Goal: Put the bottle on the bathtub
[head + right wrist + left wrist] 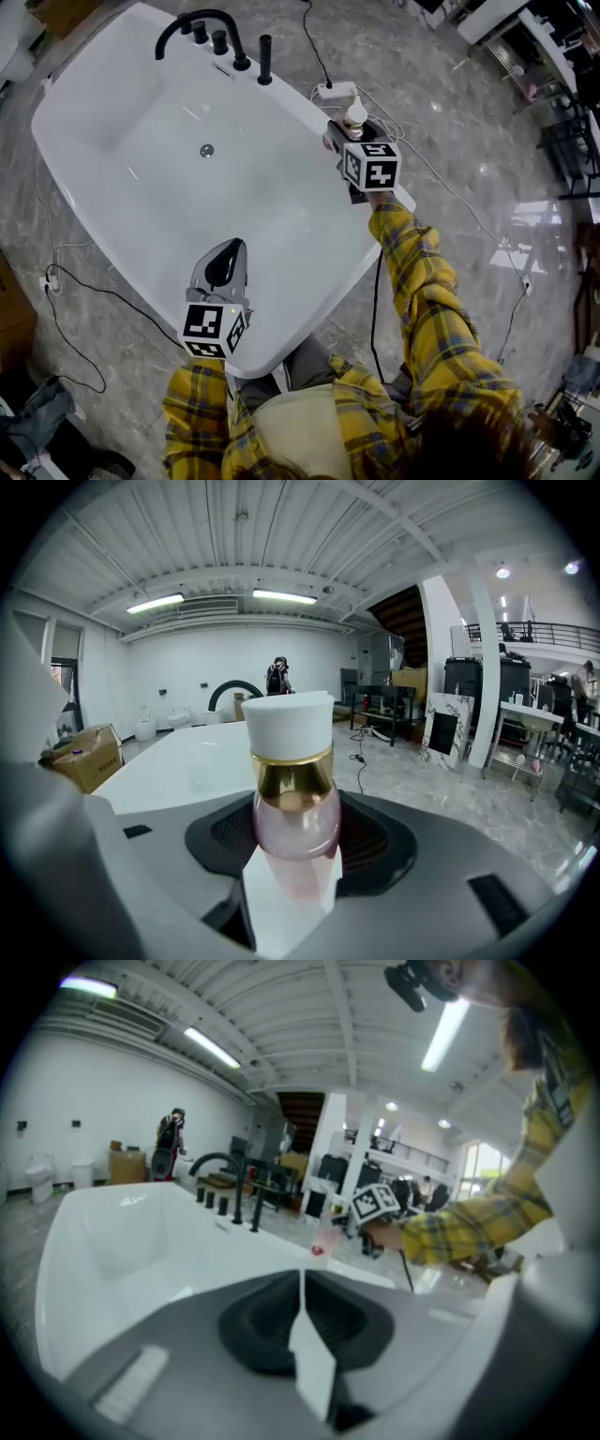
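1. My right tool (289, 878) pinches the bottle (292, 803) low on its body, at the bathtub (141, 117) rim.
2. My left tool (302, 1312) is pressed together, empty.
3. Judged glass: small, stiff, slippery, fragile.

The sleeves (417, 272) are yellow plaid (dark-checked).
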Tool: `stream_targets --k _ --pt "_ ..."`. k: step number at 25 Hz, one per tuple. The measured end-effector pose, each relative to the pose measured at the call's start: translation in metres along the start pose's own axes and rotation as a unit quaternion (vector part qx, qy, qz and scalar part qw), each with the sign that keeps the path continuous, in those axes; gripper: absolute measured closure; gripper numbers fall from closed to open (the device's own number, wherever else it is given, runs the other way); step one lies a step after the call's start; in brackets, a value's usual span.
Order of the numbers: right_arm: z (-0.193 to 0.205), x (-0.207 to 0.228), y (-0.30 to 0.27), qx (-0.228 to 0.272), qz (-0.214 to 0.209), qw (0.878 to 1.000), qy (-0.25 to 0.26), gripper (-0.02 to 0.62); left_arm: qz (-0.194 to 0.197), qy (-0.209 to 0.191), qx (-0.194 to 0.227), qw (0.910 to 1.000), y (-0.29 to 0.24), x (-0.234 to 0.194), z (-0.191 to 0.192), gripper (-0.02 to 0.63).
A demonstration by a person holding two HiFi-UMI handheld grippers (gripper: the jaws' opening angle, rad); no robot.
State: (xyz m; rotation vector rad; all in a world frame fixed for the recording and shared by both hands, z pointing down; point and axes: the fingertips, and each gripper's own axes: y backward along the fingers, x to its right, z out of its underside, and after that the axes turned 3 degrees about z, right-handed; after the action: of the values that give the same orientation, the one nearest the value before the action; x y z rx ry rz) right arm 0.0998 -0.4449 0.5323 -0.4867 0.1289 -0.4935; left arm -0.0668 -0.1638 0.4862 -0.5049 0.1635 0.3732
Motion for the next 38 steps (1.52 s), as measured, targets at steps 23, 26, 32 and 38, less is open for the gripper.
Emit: stream_targets --k 23,26,32,38 --pt "0.002 0.029 -0.027 0.011 0.035 0.999 -0.019 0.367 -0.015 0.014 -0.009 0.9997 0.009 -0.008 0.025 0.597" --pt "0.003 0.032 -0.028 0.012 0.038 0.999 -0.026 0.367 -0.013 0.009 -0.011 0.9998 0.009 -0.005 0.027 0.597" --pt "0.009 0.031 -0.029 -0.014 0.042 0.999 -0.009 0.367 -0.015 0.007 -0.008 0.9998 0.012 -0.003 0.026 0.597" --pt "0.013 0.034 -0.025 -0.01 0.056 0.998 -0.019 0.367 -0.013 0.004 -0.004 0.9999 0.013 -0.004 0.024 0.597"
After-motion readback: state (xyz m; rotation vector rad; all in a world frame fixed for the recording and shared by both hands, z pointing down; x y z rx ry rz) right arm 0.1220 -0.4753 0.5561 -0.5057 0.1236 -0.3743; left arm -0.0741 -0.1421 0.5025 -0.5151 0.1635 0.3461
